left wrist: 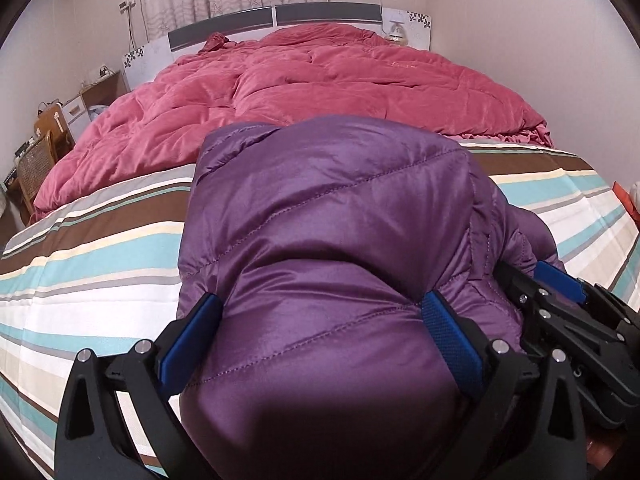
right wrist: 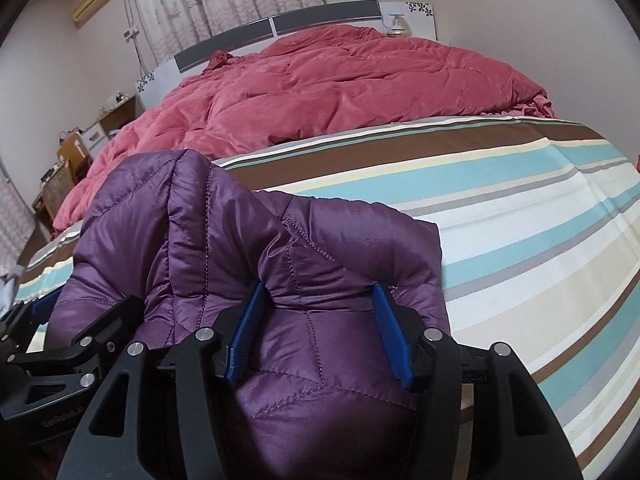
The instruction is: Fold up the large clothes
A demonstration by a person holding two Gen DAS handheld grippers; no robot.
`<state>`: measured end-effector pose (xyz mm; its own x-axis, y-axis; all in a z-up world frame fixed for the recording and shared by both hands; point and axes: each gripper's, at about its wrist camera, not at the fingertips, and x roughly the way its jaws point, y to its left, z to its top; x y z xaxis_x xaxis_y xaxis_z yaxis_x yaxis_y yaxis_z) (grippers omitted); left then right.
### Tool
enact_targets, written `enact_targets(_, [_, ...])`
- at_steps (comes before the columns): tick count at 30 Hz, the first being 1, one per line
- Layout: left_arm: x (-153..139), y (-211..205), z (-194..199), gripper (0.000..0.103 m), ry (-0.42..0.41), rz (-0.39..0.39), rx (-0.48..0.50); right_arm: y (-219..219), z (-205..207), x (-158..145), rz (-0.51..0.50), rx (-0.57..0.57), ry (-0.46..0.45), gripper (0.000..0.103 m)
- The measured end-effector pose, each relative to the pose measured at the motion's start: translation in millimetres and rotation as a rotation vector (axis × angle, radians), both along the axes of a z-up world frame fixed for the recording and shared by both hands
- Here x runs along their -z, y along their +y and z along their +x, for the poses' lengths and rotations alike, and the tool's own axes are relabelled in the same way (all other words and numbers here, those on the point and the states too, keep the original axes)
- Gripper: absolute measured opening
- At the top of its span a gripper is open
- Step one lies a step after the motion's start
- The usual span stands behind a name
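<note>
- Purple quilted jacket (left wrist: 332,240) sits bunched at the near edge of the bed, on the striped sheet (left wrist: 100,240). It's a thick puffy bundle, several layers stacked, not a flat spread garment.
- Left hand-held gripper (left wrist: 324,340): blue pads wide apart but pressed into a fat wad of the jacket on both sides, so it's clamped on the jacket.
- Right hand-held gripper (right wrist: 320,332): same story, pads bite into a bulging fold of the jacket (right wrist: 256,264), fabric pinched between them.
- Both grippers sit close side by side; each shows at the edge of the other's view.
- Progress, my read: folding is well along. Jacket is already doubled into a compact block; no sleeves or hem trailing loose that I can see.
- Left to do, as a guess: set the bundle down square, flatten or do a last fold, release. Can't see the underside or the near end, so can't confirm it's tidy.
- Risk: slippery, springy fill, so the bundle may puff open on release.
- Red comforter (left wrist: 320,80) is heaped further up the bed, well apart from the jacket.
</note>
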<state>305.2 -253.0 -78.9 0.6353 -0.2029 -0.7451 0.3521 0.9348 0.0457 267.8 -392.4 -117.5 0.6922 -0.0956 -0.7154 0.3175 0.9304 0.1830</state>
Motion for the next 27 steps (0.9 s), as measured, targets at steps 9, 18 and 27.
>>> enact_targets(9, [-3, 4, -1, 0.101, -0.021, -0.007, -0.004, 5, -7, -64, 0.001, -0.045, -0.111, 0.055])
enact_targets(18, [-3, 7, 0, 0.101, -0.013, -0.035, -0.002, 11, 37, -7, -0.006, -0.075, 0.007, 0.051])
enact_targets(27, [-8, 4, -2, 0.101, -0.020, 0.015, 0.012, 0, 28, -3, 0.077, -0.059, -0.029, 0.051])
